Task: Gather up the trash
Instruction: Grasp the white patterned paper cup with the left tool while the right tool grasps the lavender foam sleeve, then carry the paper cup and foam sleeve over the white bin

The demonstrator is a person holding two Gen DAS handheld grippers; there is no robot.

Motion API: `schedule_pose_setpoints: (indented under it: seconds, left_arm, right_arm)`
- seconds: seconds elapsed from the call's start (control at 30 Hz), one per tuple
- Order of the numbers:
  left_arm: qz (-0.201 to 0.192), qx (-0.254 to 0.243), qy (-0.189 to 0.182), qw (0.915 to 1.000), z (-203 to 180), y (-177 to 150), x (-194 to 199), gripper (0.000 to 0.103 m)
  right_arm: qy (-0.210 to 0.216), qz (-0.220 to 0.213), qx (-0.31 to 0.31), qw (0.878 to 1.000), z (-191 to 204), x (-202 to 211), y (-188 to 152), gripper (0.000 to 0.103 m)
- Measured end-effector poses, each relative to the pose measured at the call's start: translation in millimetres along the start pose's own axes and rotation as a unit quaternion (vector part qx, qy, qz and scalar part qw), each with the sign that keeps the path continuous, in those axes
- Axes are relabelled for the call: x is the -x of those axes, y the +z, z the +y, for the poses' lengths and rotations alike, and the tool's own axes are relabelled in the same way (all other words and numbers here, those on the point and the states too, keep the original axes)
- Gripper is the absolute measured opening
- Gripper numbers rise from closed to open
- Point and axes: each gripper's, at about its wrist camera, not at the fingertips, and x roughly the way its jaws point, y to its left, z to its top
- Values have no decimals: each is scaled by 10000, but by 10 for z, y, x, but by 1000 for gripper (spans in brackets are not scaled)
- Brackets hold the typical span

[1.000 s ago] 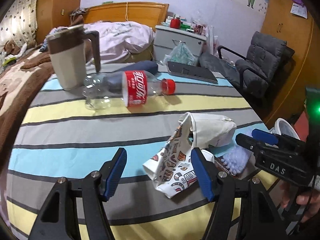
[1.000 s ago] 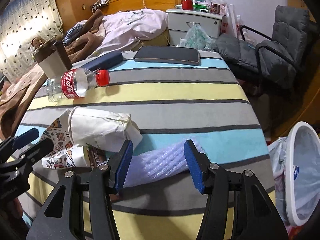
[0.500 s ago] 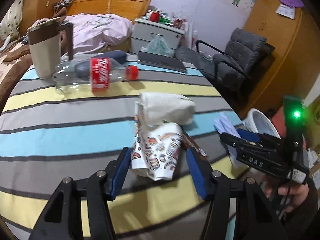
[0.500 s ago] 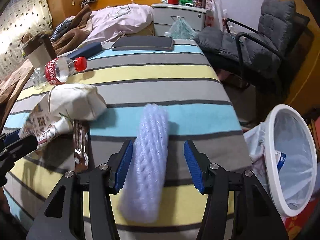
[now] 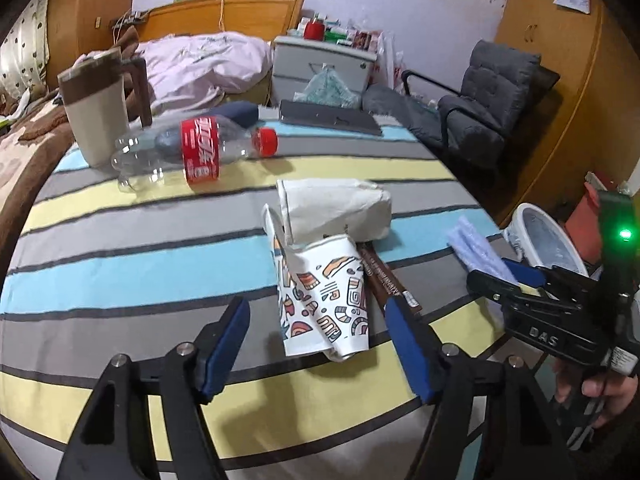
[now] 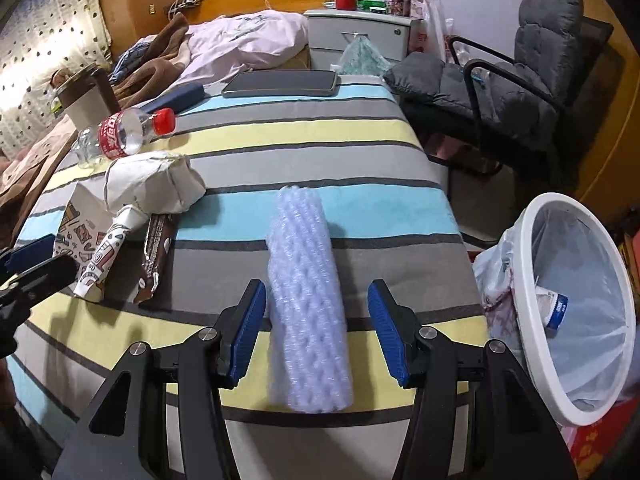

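- My right tongs (image 6: 318, 336) are spread wide, one blue pad on either side of the roll of bubble wrap (image 6: 306, 292); I see a gap on both sides, so nothing is clamped.
- The bubble wrap lies lengthwise along my right view on the striped bench (image 6: 304, 136), its near end between the pads and its far end on the blue stripe.
- My left tongs (image 5: 320, 344) are also wide apart, hovering with the crushed patterned paper cup (image 5: 324, 296) between the pads but touching neither, as far as I can tell.
- A white paper bag (image 5: 336, 208) lies just behind the cup, touching it, and a brown snack wrapper (image 5: 384, 276) lies flat just beside the cup on its right.
- From the left view the right tongs appear at the bench's right edge, with the end of the bubble wrap showing at their tips.
- Further back an empty clear bottle with a red label and red cap (image 5: 188, 152) lies on its side, next to an upright beige mug with a brown lid (image 5: 98, 120).
- A dark tablet (image 6: 282, 84) and a navy case (image 6: 178, 98) lie at the far end of the bench.
- A white bin with a clear liner (image 6: 576, 280) stands on the floor off the bench's right side, some litter already in it.
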Motion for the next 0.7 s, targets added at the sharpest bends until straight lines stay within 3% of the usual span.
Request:
schedule_pose_setpoints:
  seconds: [0.27,0.33,0.43,0.7]
  left_arm:
    - [71,-177,434,9989,-90,-21,-156,72]
    - [94,-178,424,9989,-103,-23,-179,66]
    - [112,-245,471,9985,-133,-30,-190,55]
    - [-42,-383,623,9973,-231,-43,-91,53]
  right_arm:
    - [93,-20,66,9999,-16,6,-21,53]
    - [115,-30,80,9999,-19,9,-28,36]
    - [180,-42,79,9998,-22,15,-32,34]
    - [239,-125,93,9996,-18,49,-41,31]
